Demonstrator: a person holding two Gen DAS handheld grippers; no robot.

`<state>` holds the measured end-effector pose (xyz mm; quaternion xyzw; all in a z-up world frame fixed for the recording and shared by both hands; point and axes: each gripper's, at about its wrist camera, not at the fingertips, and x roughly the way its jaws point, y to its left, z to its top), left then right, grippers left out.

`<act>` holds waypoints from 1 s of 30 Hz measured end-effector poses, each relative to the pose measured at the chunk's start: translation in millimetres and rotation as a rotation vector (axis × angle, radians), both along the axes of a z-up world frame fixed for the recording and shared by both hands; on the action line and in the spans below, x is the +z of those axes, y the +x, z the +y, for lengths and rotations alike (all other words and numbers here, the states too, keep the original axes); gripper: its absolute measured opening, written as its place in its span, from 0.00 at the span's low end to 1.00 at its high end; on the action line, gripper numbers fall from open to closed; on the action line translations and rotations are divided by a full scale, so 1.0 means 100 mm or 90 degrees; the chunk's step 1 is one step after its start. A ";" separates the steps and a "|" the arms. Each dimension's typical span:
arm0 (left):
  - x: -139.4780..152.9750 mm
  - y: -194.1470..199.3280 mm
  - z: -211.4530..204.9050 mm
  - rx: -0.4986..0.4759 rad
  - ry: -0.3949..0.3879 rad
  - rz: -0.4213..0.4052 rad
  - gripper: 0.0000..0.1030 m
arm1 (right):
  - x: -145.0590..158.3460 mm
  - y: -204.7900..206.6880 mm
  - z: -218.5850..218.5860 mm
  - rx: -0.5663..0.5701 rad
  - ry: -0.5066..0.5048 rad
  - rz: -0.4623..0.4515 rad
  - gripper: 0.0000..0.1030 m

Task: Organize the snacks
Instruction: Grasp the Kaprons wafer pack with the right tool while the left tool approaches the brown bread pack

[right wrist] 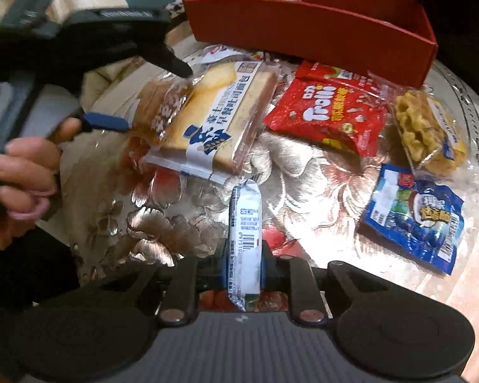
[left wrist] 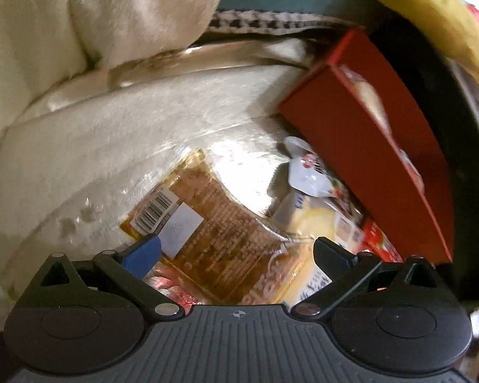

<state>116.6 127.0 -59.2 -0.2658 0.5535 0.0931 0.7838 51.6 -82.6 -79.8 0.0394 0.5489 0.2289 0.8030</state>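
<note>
My right gripper (right wrist: 244, 255) is shut on a slim silver-white packet (right wrist: 243, 217) with a barcode, which stands up between the pads. My left gripper (left wrist: 239, 250) is open and points down over a golden-brown snack packet (left wrist: 207, 223). Its blue pad sits at the packet's barcode end and its black finger at the other side. In the right wrist view the left gripper (right wrist: 151, 95) straddles the same brown packet (right wrist: 163, 108), with a hand around its handle. A red open box (right wrist: 319, 22) stands behind the snacks, and shows on the right as the red box (left wrist: 367, 146).
A wrapped bread slice (right wrist: 217, 121), a red Trolli bag (right wrist: 332, 111), a yellow crunchy snack pack (right wrist: 428, 127) and a blue packet (right wrist: 415, 217) lie on the shiny flowered tablecloth (right wrist: 182, 223). A cream fabric (left wrist: 79, 32) lies behind the table.
</note>
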 end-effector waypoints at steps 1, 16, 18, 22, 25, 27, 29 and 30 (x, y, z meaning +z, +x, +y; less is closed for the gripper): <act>0.00 0.01 -0.04 0.014 0.021 0.001 1.00 | 0.01 0.00 -0.02 0.002 0.002 0.000 0.16; 0.06 -0.39 -0.26 -0.197 0.131 0.007 0.71 | -0.02 -0.11 -0.13 -0.003 0.000 0.030 0.16; 0.08 -0.51 -0.29 -0.260 0.126 0.010 0.73 | -0.01 -0.15 -0.12 0.003 -0.008 0.027 0.16; 0.18 -0.65 -0.22 -0.240 0.145 -0.009 0.84 | 0.00 -0.18 -0.10 0.012 -0.013 0.028 0.17; 0.16 -0.55 0.05 -0.082 0.058 0.004 0.86 | -0.01 -0.16 -0.12 0.008 -0.004 0.036 0.17; 0.08 -0.44 0.14 0.005 -0.006 0.026 0.86 | -0.02 -0.14 -0.14 0.005 0.005 0.040 0.21; 0.02 -0.32 0.14 0.078 -0.022 0.053 0.86 | -0.02 -0.14 -0.15 0.002 0.016 0.046 0.23; -0.01 -0.27 0.12 0.102 -0.030 0.057 0.87 | -0.02 -0.14 -0.16 0.001 0.018 0.047 0.23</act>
